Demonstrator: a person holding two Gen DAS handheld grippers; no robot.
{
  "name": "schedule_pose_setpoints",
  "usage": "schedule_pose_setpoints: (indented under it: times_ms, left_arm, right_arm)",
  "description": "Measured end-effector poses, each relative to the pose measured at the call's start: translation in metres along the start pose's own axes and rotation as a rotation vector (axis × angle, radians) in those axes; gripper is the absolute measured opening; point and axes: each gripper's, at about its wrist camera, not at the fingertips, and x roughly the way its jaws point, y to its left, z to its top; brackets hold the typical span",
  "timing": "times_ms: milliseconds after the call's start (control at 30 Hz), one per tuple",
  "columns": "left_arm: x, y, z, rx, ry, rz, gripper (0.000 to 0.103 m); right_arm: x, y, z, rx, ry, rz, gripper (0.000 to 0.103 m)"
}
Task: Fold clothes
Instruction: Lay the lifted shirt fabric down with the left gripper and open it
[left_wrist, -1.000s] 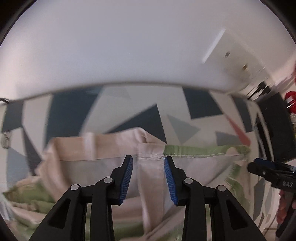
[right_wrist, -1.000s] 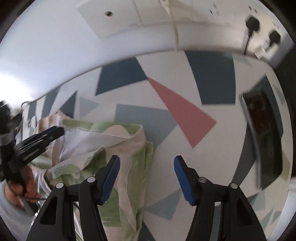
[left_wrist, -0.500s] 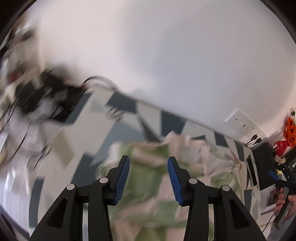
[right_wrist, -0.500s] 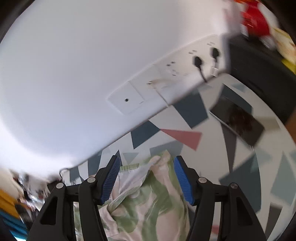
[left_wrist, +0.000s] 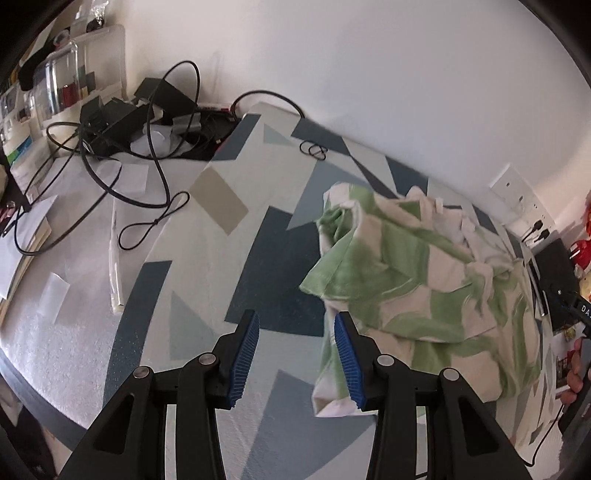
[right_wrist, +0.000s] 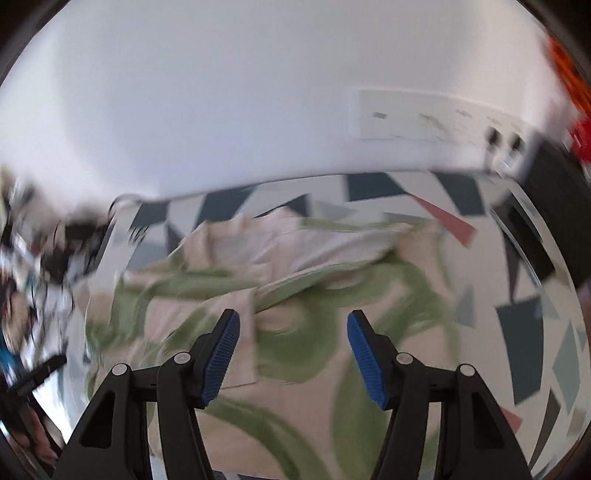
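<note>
White wall behind; patterned cloth (left_wrist: 229, 254) with blue and grey triangles covers the table. Cables (left_wrist: 147, 155) and black boxes lie at the far left end, off the cloth.

Garment (left_wrist: 424, 280), green-and-cream print, lies crumpled on the cloth, right of centre in the left wrist view, with no clear fold. Its heap runs roughly from the near edge toward the wall sockets (left_wrist: 517, 199); a loose corner points toward the left gripper (left_wrist: 293, 354). No collar or hem can be made out, so which end is which cannot be told.

Left gripper: jaws have just been opening and stand spread with nothing between them. The right-hand pad sits just beside the garment's near corner; contact cannot be told. Right gripper (right_wrist: 291, 354): jaws spread wide above the garment, pinching nothing; this view is motion-blurred.

Risks, as judgement:
- A grab at the bunched heap may take several layers at once, so the garment would lift as a lump instead of spreading.
- A low pinch may catch the cloth under it and drag it.
- A wide sweep to the left could snag the cables.
</note>
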Motion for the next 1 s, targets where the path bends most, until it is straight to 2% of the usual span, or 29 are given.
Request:
schedule_pose_setpoints:
  times_ms: [133,267,467,600,667,700,833,900,1000]
  left_arm:
    - [0.01,0.002,0.001,0.016,0.03,-0.05,0.042]
    - [0.027,-0.003,0.012,0.024,0.065,-0.094,0.042]
    - [0.058,-0.005,0.034,-0.017,0.125,-0.131,0.042]
    - [0.069,-0.004,0.047,-0.019,0.136,-0.113,0.042]
    - [0.065,-0.001,0.053,-0.015,0.121,-0.134,0.042]
    - [0.06,0.0,0.056,-0.004,0.105,-0.145,0.042]
    - [0.05,-0.011,0.061,0.172,0.019,-0.133,0.042]
    - [0.058,-0.017,0.058,0.242,0.036,-0.135,0.042]
    - [0.073,-0.029,0.055,0.295,0.081,-0.144,0.042]
  right_arm:
    - [0.007,0.03,-0.012,-0.103,0.005,0.021,0.064]
    - [0.01,0.039,-0.025,-0.149,0.019,0.047,0.064]
    - [0.023,0.023,-0.04,-0.073,0.093,0.077,0.064]
    - [0.032,0.015,-0.043,-0.058,0.119,0.081,0.064]
    - [0.037,0.011,-0.041,-0.056,0.128,0.089,0.064]
    - [0.038,0.009,-0.04,-0.058,0.131,0.093,0.064]
    - [0.047,0.0,-0.034,-0.063,0.137,0.105,0.064]
    - [0.053,-0.004,-0.033,-0.047,0.139,0.119,0.064]
    - [0.061,-0.007,-0.034,-0.021,0.149,0.135,0.064]
